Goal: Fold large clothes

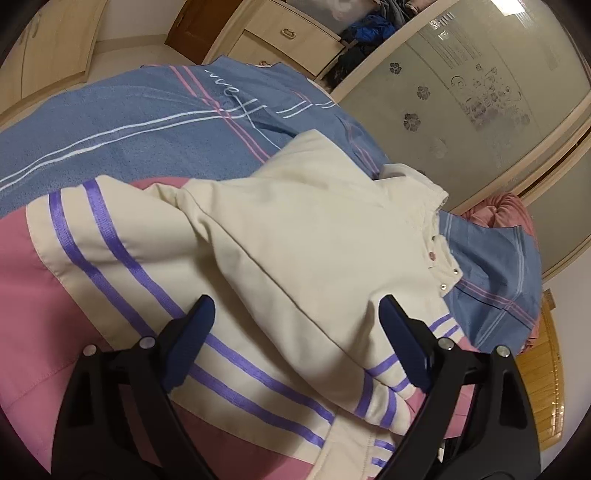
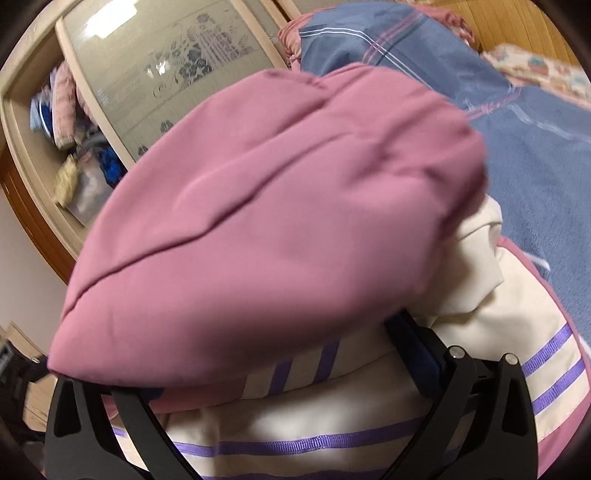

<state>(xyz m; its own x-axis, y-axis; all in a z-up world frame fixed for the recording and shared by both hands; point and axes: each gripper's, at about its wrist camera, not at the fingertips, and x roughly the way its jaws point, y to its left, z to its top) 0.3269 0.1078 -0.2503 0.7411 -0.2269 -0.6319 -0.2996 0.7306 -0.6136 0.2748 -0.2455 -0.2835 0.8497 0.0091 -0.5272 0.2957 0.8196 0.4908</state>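
A cream and pink jacket (image 1: 295, 236) with purple stripes lies on the bed, its cream sleeve folded across the body. My left gripper (image 1: 297, 317) hovers open just above it, fingers apart and empty. In the right wrist view a pink part of the jacket (image 2: 273, 206) is lifted and draped over my right gripper (image 2: 295, 343). It hides the left finger and the fingertips. The right finger (image 2: 424, 354) shows beside the fabric. The cream striped body (image 2: 332, 424) lies beneath.
A blue striped bedsheet (image 1: 129, 118) covers the bed. A blue pillow (image 1: 491, 273) lies at the right. A frosted sliding wardrobe door (image 1: 480, 92) stands behind, with shelves of clothes (image 1: 369, 29) and wooden drawers (image 1: 280, 37).
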